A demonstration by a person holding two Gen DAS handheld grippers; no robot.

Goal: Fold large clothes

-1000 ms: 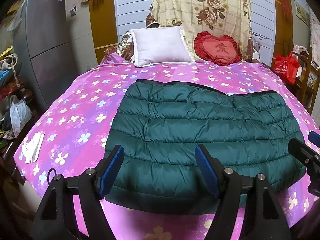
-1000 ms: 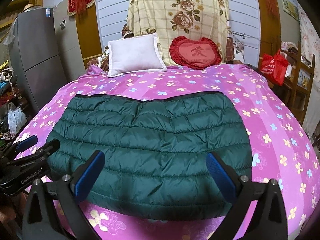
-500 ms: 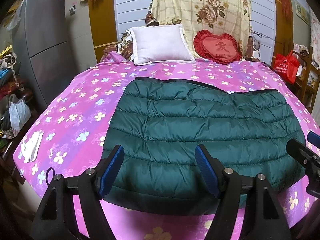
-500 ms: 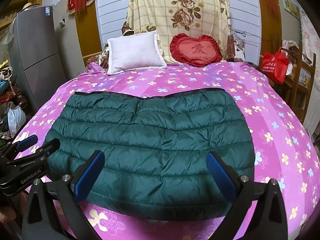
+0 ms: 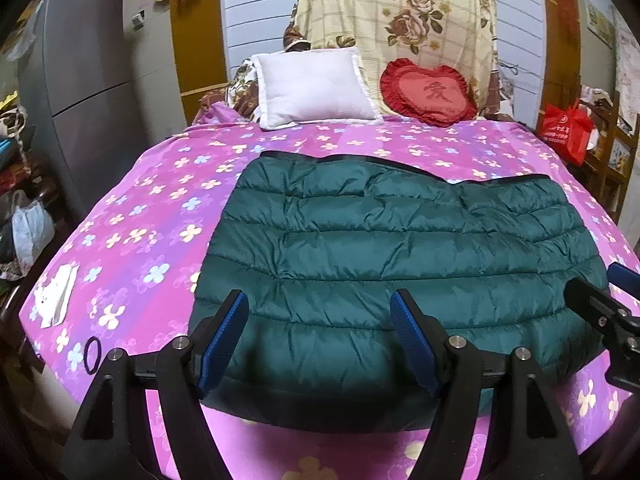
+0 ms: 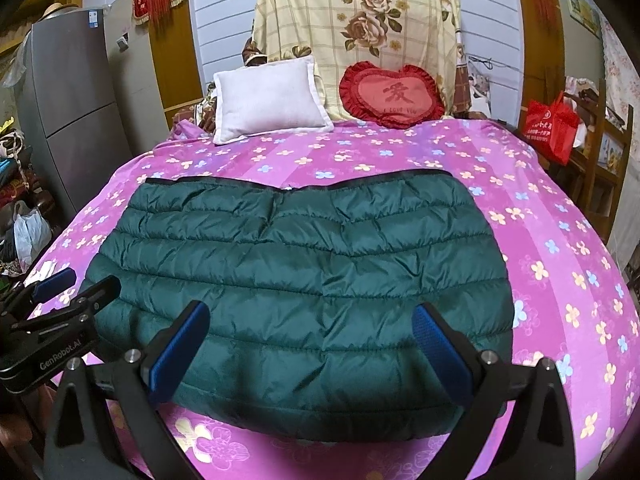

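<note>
Nothing has moved since the earlier frame. Both tools hover over the near edge of the bed: the left tool and right tool stand wide apart, holding nothing. Beyond them the folded green jacket lies flat mid-bed, with a white pillow far behind.

A bed covered in a pink flowered sheet is flanked by a grey fridge; white panelled wall is seen behind.

Black tongs, blue pads
</note>
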